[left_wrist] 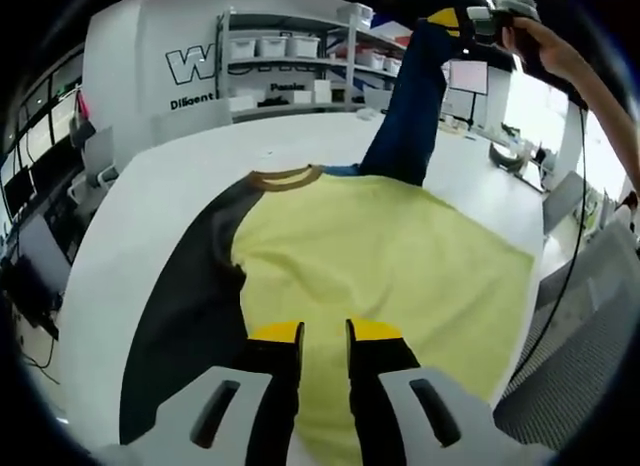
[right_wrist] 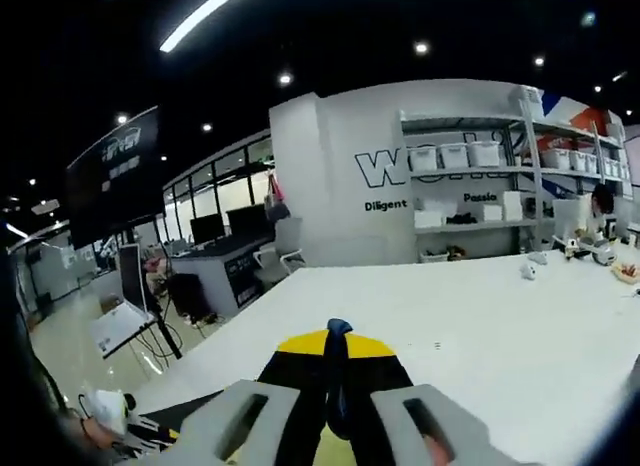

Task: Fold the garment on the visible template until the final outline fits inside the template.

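A yellow shirt (left_wrist: 380, 276) with a brown collar (left_wrist: 285, 177) lies flat on the white table (left_wrist: 170, 186). A dark strip (left_wrist: 185, 316) runs along its left side; I cannot tell sleeve from template there. My left gripper (left_wrist: 325, 333) sits at the shirt's near hem, its jaws a narrow gap apart with yellow cloth between them. The navy sleeve (left_wrist: 410, 106) is pulled up off the table by my right gripper (left_wrist: 470, 21), held in a person's hand (left_wrist: 545, 46). In the right gripper view, the right gripper (right_wrist: 337, 351) is shut on a fold of that navy sleeve (right_wrist: 338, 331).
Shelves with white boxes (left_wrist: 290, 61) stand behind the table along a white wall. A grey mesh chair (left_wrist: 590, 356) is close at the right edge. Desks with monitors (right_wrist: 215, 241) and a small white object (right_wrist: 528, 271) on the table (right_wrist: 480, 326) are in the right gripper view.
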